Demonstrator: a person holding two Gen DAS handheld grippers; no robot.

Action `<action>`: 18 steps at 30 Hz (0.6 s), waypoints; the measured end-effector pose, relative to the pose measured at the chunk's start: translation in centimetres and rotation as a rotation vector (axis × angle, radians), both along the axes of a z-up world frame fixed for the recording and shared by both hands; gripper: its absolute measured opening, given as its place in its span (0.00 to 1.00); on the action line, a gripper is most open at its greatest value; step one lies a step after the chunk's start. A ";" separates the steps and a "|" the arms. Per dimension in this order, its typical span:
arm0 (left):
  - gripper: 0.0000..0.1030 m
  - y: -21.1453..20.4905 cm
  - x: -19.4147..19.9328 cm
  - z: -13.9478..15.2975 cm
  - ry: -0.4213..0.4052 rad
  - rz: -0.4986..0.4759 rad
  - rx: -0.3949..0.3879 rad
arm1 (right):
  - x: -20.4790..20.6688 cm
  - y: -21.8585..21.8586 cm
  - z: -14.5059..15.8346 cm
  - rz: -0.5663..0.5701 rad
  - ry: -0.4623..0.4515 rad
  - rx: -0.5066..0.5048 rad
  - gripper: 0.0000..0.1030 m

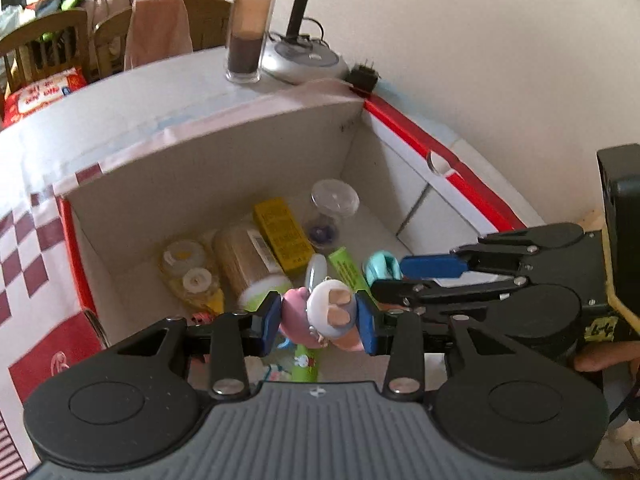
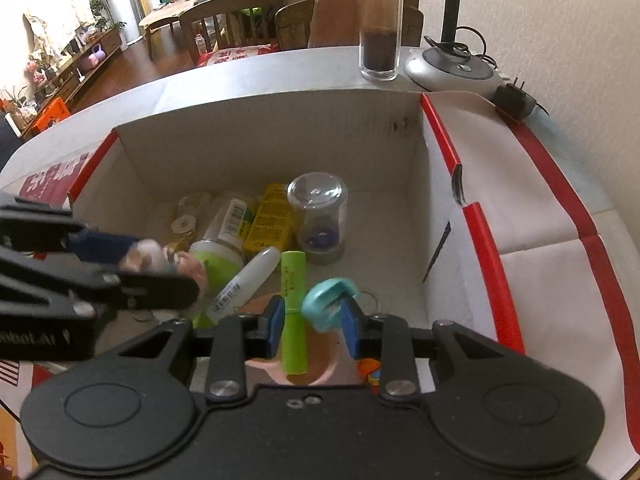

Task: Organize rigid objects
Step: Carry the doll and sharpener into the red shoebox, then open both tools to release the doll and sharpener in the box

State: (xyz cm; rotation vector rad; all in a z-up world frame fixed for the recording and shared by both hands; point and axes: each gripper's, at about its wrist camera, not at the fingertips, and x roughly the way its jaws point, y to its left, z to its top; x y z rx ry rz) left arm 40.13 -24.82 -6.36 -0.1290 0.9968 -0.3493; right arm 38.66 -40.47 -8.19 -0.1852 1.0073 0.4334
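Note:
A white cardboard box [image 1: 220, 168] [image 2: 260, 140] with red trim stands open below both grippers. Inside it lie a yellow carton [image 1: 284, 234] [image 2: 268, 220], a clear cup [image 1: 334, 200] [image 2: 318, 204], a bottle with a green cap [image 1: 248, 260] [image 2: 224, 240], a white marker [image 2: 244, 284] and a green tube [image 1: 348, 268] [image 2: 294, 304]. My left gripper [image 1: 320, 320] [image 2: 160, 268] is shut on a pink and white toy figure [image 1: 324, 312] [image 2: 156, 258] over the box's near side. My right gripper [image 2: 312, 320] [image 1: 400, 276] is shut on a teal plastic piece [image 2: 328, 302] [image 1: 382, 266] just above the box floor.
Behind the box on the table stand a tall glass jar [image 1: 248, 32] [image 2: 379, 28] with dark contents, a grey lamp base [image 1: 304, 58] [image 2: 452, 70] and a black plug adapter [image 1: 362, 76] [image 2: 514, 100]. A wall rises close on the right. Wooden chairs [image 2: 236, 20] stand beyond the table.

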 end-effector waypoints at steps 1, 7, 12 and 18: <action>0.38 0.0 -0.1 -0.2 0.009 -0.002 -0.001 | 0.0 0.0 0.1 0.000 -0.002 0.003 0.29; 0.38 0.6 -0.6 -0.7 0.028 0.020 0.002 | -0.4 -0.4 0.7 -0.012 0.001 0.036 0.30; 0.42 1.1 -1.4 0.2 -0.012 0.026 0.001 | -1.1 -1.2 1.9 -0.025 -0.012 0.091 0.31; 0.50 1.4 -3.0 1.9 -0.087 0.023 0.015 | -2.7 -1.4 3.5 -0.038 -0.037 0.153 0.32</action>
